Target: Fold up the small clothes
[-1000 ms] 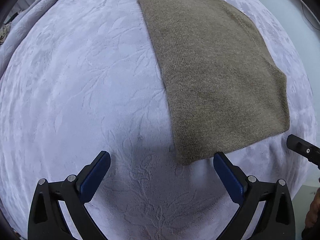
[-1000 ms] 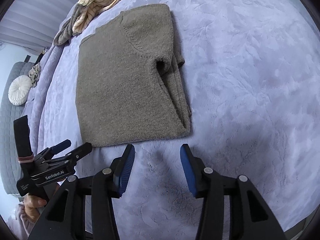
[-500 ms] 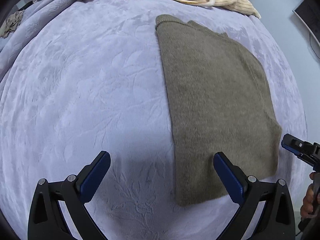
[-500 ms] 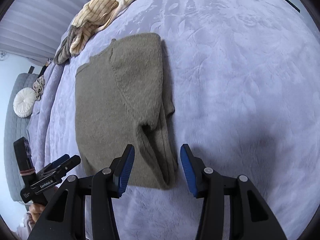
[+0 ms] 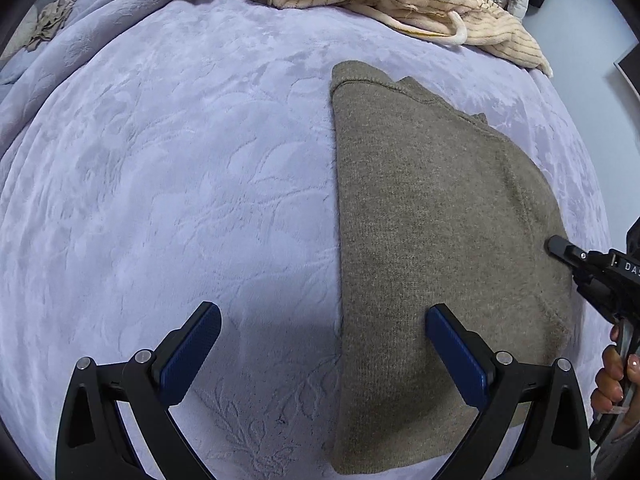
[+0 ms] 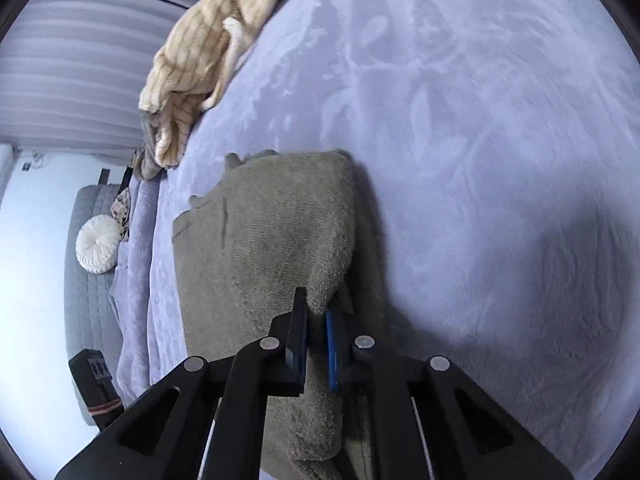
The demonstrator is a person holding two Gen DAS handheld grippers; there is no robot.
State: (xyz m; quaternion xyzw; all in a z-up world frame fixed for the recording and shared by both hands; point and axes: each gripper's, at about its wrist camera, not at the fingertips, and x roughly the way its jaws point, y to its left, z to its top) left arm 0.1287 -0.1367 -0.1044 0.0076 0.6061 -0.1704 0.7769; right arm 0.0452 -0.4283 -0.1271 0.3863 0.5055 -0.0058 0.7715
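An olive-brown knit sweater [image 5: 432,240] lies partly folded on the lavender bedspread [image 5: 180,200]. My left gripper [image 5: 320,352] is open, low over the sweater's near left edge, one pad on each side of that edge. My right gripper [image 6: 318,332] is shut on a fold of the sweater [image 6: 280,232] at its right side, where the sleeve lies folded over the body. The right gripper also shows at the right edge of the left wrist view [image 5: 588,268], touching the sweater's right side.
A pile of cream striped and grey clothes [image 5: 380,4] lies at the far edge of the bed, also in the right wrist view [image 6: 200,64]. A grey quilted seat with a round white cushion [image 6: 98,250] stands beyond the bed's left side.
Both grippers moved forward onto the sweater. The right gripper went from open in front of the sweater to shut on its right-side fold. The left gripper stayed open.
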